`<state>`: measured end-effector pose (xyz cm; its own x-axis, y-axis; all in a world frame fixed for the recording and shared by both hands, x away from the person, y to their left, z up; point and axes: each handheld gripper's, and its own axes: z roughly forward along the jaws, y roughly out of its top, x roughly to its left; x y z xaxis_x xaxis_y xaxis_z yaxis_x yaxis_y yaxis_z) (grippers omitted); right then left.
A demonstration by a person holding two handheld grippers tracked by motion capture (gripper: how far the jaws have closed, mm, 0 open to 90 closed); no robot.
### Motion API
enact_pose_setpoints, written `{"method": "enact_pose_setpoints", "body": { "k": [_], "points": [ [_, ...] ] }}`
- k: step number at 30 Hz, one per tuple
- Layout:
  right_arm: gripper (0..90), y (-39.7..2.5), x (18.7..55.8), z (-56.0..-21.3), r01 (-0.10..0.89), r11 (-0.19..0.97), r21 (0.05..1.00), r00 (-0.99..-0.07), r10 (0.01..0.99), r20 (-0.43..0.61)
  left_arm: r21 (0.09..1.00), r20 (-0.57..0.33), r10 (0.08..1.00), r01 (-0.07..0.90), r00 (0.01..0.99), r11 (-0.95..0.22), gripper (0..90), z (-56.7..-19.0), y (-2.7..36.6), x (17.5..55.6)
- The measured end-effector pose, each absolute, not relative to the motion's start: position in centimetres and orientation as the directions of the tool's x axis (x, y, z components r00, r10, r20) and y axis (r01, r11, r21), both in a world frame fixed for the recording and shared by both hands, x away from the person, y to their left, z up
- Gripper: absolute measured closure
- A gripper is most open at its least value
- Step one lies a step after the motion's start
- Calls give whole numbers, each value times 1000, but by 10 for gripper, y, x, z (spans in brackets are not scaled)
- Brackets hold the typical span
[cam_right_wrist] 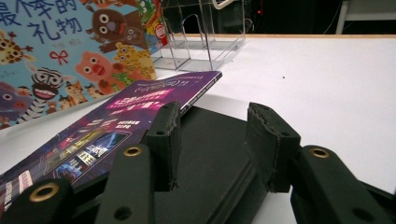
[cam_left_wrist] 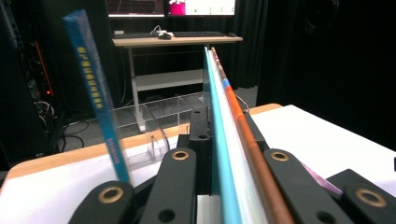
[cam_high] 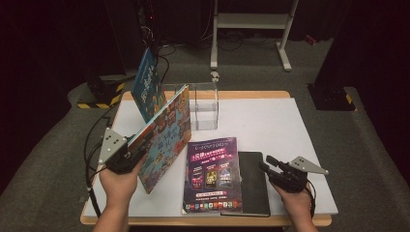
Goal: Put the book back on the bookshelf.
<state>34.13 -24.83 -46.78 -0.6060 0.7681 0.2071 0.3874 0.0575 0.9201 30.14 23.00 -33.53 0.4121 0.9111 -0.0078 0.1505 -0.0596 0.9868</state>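
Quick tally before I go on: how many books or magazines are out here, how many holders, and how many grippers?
Picture books: 2, the blue book leaning in the rack and the animal picture book clamped in the left gripper
Purple magazine: 1
Black notebook: 1
Clear acrylic rack: 1
Grippers: 2, counting the open right gripper
Total: 7

Lab or recording studio: black curtains [cam_high: 382,43], desk with monitors [cam_left_wrist: 170,7] and keyboard [cam_left_wrist: 198,33] (cables on floor).

Purple magazine [cam_high: 212,176] covers black notebook's [cam_high: 254,183] left part; picture book's [cam_right_wrist: 70,51] cover cut off at frame edge.
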Motion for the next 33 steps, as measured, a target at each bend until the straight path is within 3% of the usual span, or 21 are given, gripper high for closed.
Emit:
{"method": "enact_pose_setpoints", "body": {
  "k": [11, 33],
  "points": [
    [557, -247, 342, -468, 386, 57, 921, -608, 766, 208, 991, 1, 956, 127, 294, -41, 808, -324, 253, 292],
    [564, -251, 340, -467, 385, 39, 922, -609, 762, 222, 996, 3, 990, 91, 141, -16, 807, -338, 218, 390]
  ]
}}
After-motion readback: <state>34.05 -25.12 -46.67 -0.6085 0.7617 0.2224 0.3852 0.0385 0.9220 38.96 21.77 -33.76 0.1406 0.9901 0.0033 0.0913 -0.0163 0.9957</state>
